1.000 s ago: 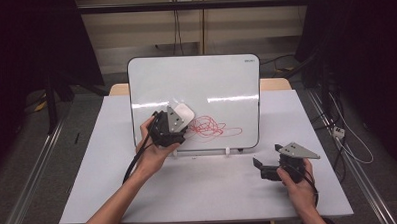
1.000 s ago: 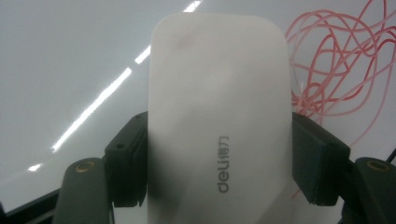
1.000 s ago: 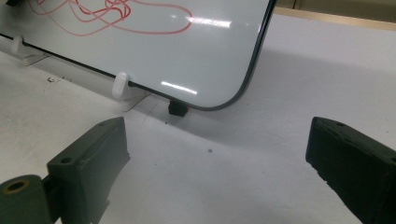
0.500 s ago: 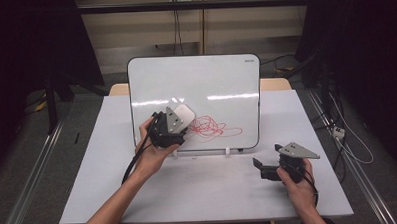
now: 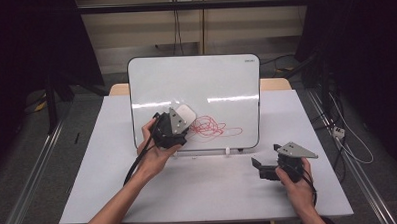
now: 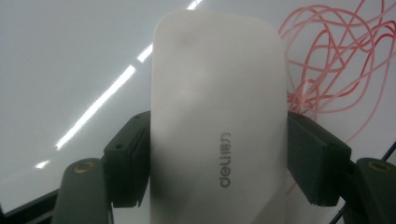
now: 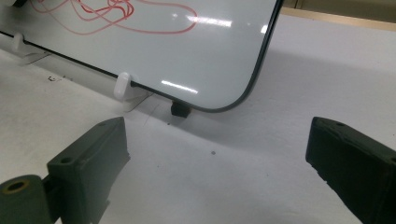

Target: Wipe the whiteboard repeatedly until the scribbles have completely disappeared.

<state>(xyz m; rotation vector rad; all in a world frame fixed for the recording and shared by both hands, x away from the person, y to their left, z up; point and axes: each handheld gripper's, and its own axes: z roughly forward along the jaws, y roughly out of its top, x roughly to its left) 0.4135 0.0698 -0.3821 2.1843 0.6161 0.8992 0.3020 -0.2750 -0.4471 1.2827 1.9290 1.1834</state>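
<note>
Table (image 5: 114, 195): white top, wide, set on a grey floor with dark curtains at both sides.

Whiteboard (image 5: 225, 86): stands upright near the table's far-middle, tilted slightly back, dark rim, rounded corners. Ceiling lights reflect as bright streaks across it. It rests on small white clips (image 7: 122, 86) and a black foot (image 7: 179, 108) along its bottom edge, seen close in the right gripper view.

Scribble (image 5: 214, 127): loose red loops of marker on the board's lower middle. In the left gripper view the loops (image 6: 336, 60) lie just beside the eraser's right edge.

Left hand (image 5: 155, 156): forearm comes up from the bottom left, hand raised to the board's lower left area.

Left gripper (image 5: 179, 123): held up against the board, cable trailing down along the forearm. Jaws clamped on the eraser, one pad on each long side, as the left gripper view shows.

Eraser (image 6: 219, 116): white, oblong, rounded corners, grey "deli" logo on its back. It is held at the board face, just left of the scribble; from above its white top (image 5: 185, 113) shows past the gripper's grey plate. Whether its underside presses the board, cannot tell.

Right hand (image 5: 296, 181): low at the table's right front, well apart from the board.

Right gripper (image 5: 262, 166): near or on the tabletop, pointing left toward the board's bottom right corner. Jaws wide apart, nothing between them but bare table.
</note>
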